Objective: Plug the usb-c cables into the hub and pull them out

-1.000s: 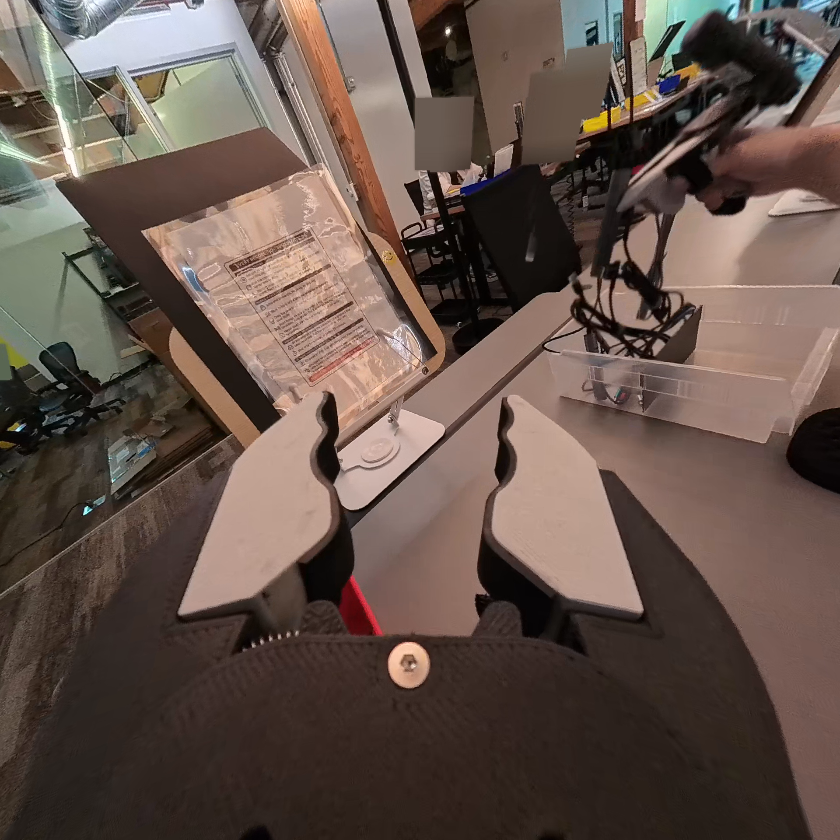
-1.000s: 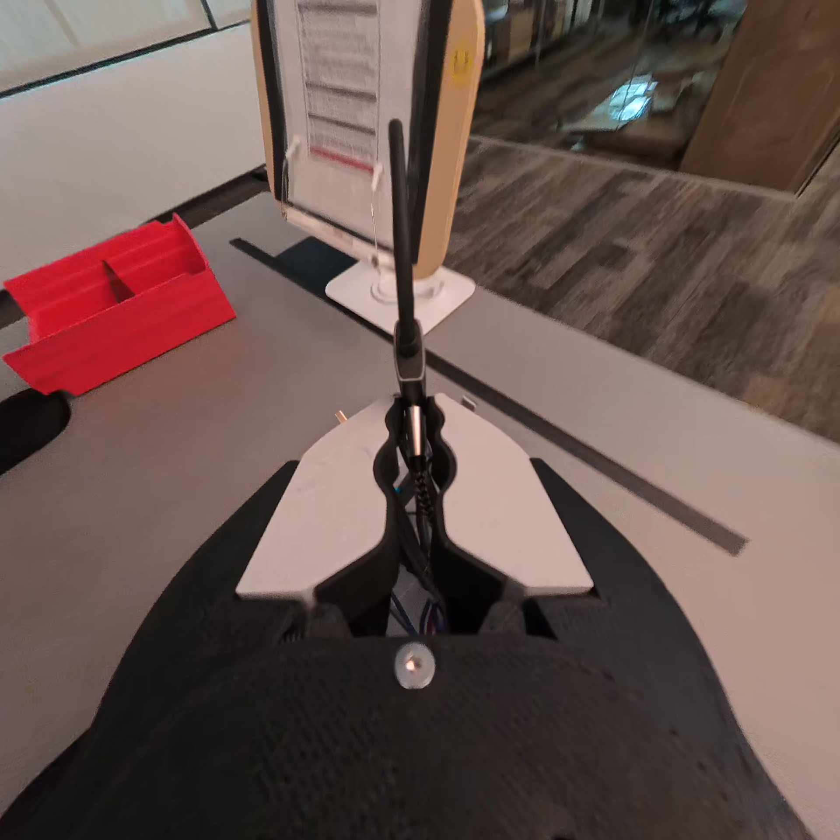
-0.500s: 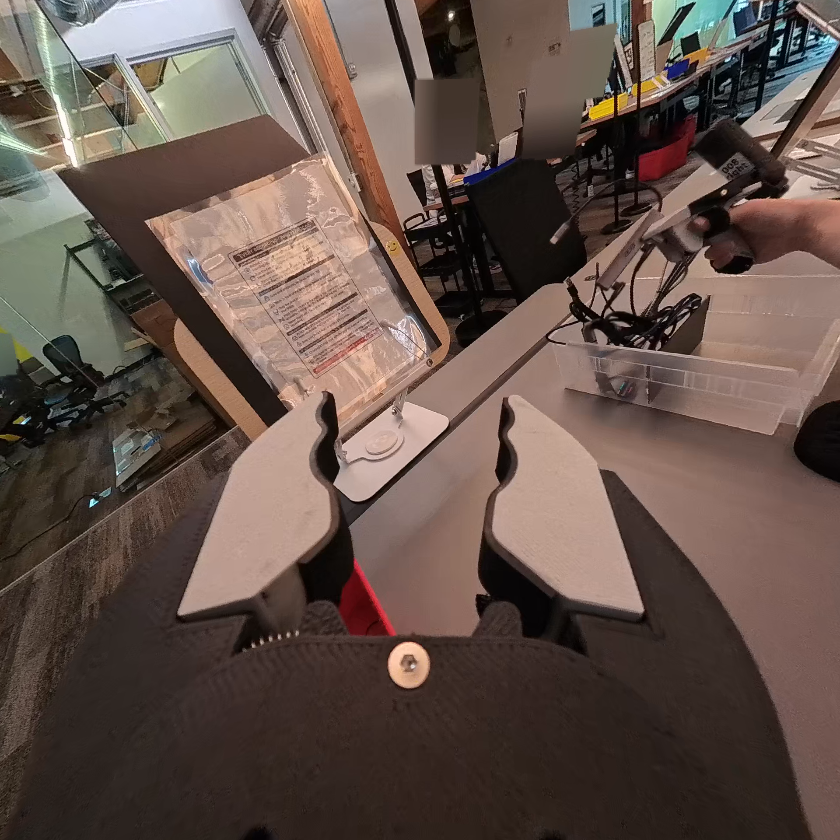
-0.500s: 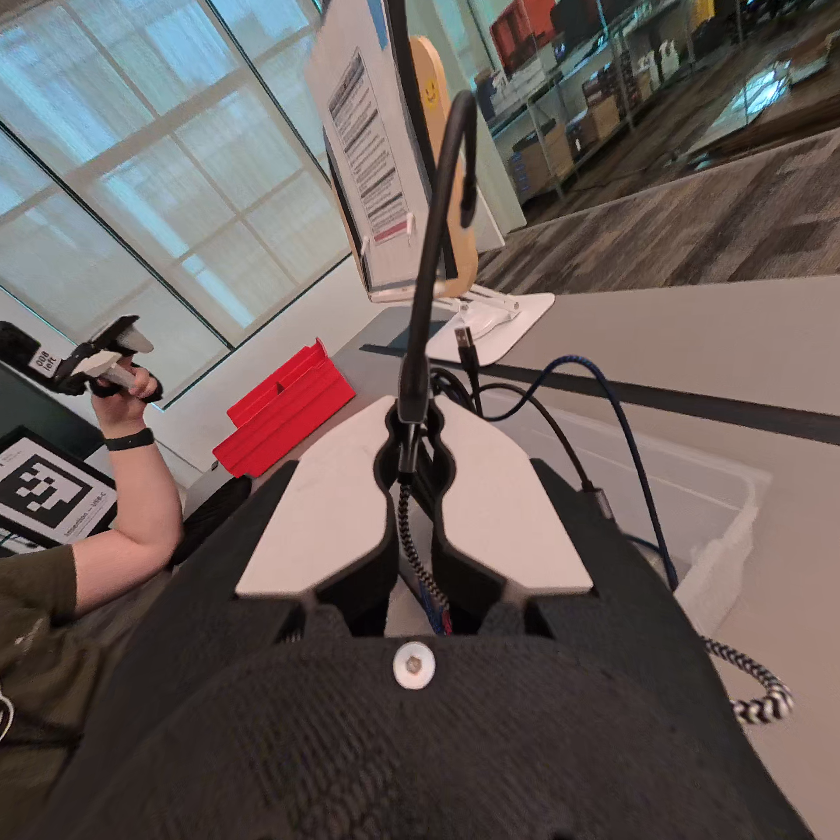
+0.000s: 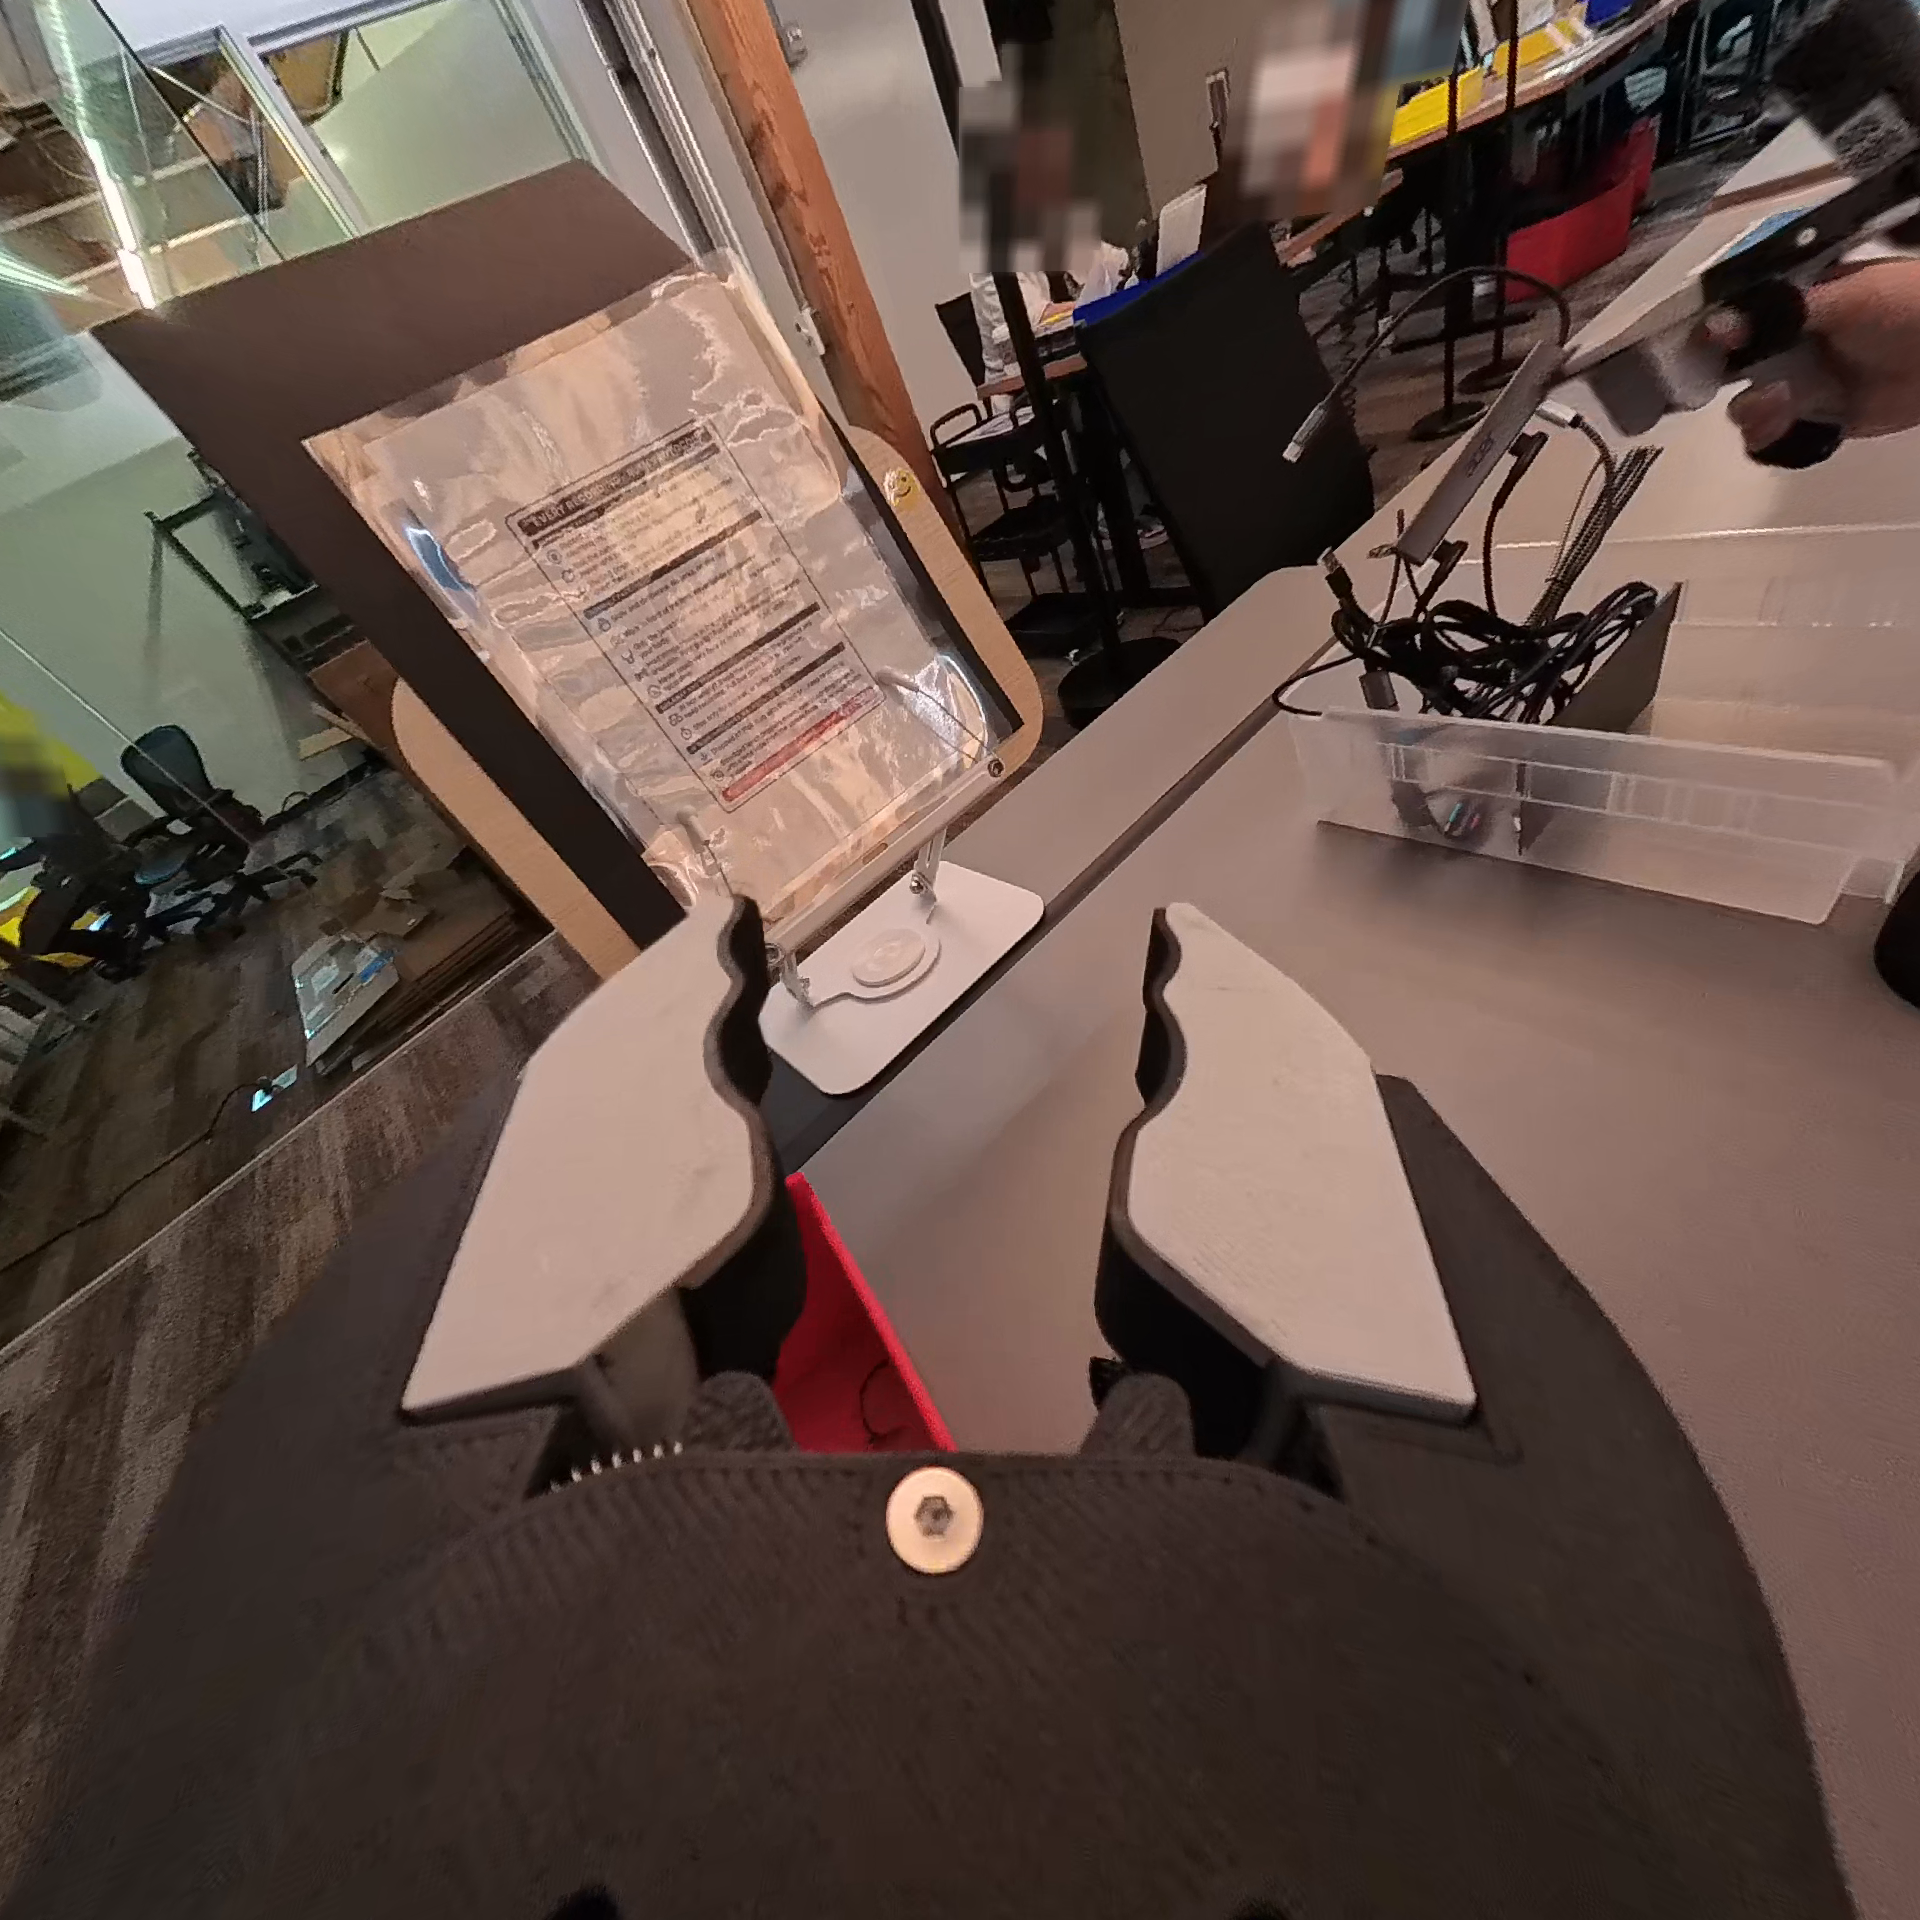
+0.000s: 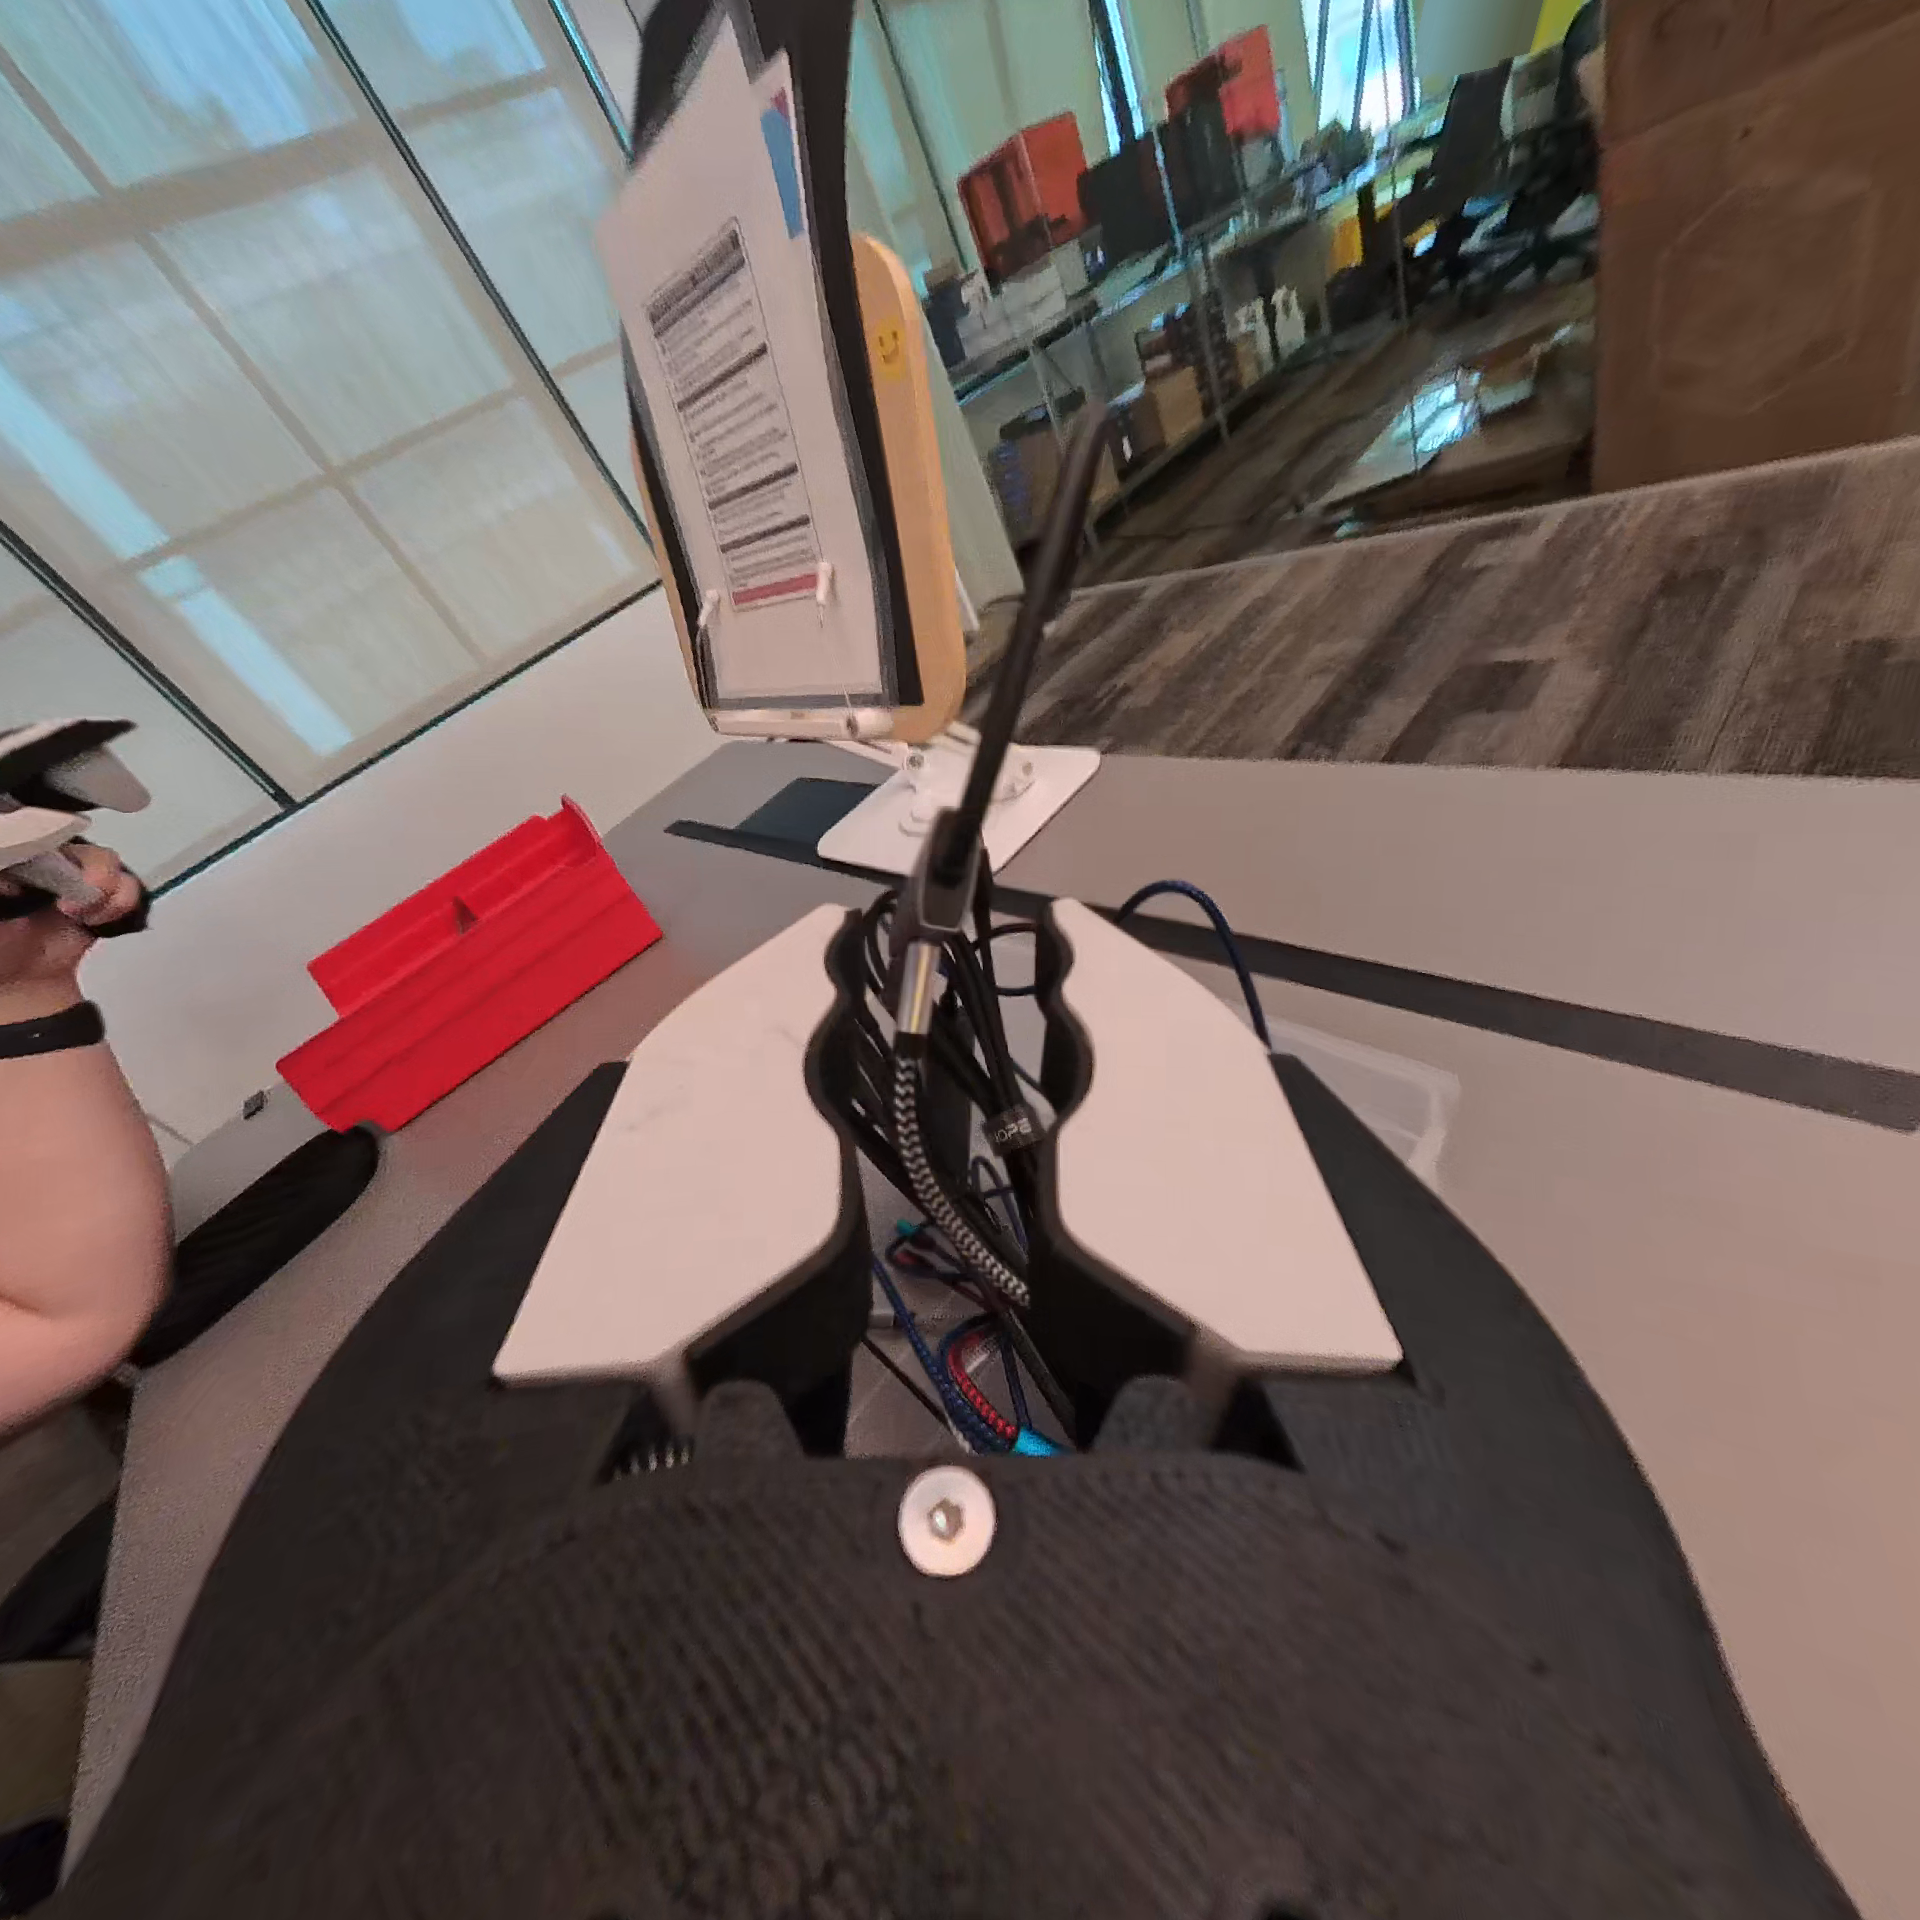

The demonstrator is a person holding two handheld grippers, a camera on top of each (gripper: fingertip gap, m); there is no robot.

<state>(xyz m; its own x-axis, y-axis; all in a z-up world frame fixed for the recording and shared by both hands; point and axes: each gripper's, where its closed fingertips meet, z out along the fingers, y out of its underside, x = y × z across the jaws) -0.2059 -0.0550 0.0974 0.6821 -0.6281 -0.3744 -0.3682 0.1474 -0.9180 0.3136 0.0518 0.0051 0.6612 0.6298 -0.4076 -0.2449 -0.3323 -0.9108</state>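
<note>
My left gripper (image 5: 956,920) is open and empty, held above the grey table (image 5: 1558,1091) over a red bin (image 5: 852,1340). My right gripper (image 6: 943,914) is held over the clear bin (image 6: 1351,1081); its jaws stand apart around the thin grey hub (image 6: 940,883) without touching it. A black lead rises from the hub, and a braided cable (image 6: 935,1174) hangs below it. In the left wrist view the right gripper (image 5: 1590,358) is at the top right, with the hub (image 5: 1475,468) slanting down toward a tangle of cables (image 5: 1496,655) in the clear bin (image 5: 1558,810).
A sign in a clear stand (image 5: 665,623) stands at the table's far edge; it also shows in the right wrist view (image 6: 769,499). The red bin (image 6: 468,966) and a black pad (image 6: 260,1216) lie to the left. A hand holds the left gripper (image 6: 52,790). My right fingertips sit around 55 cm from my left ones.
My right gripper was shut on the hub and its jaws have now opened. The cable bundle has come down from above the clear bin into it. My left gripper stays open.
</note>
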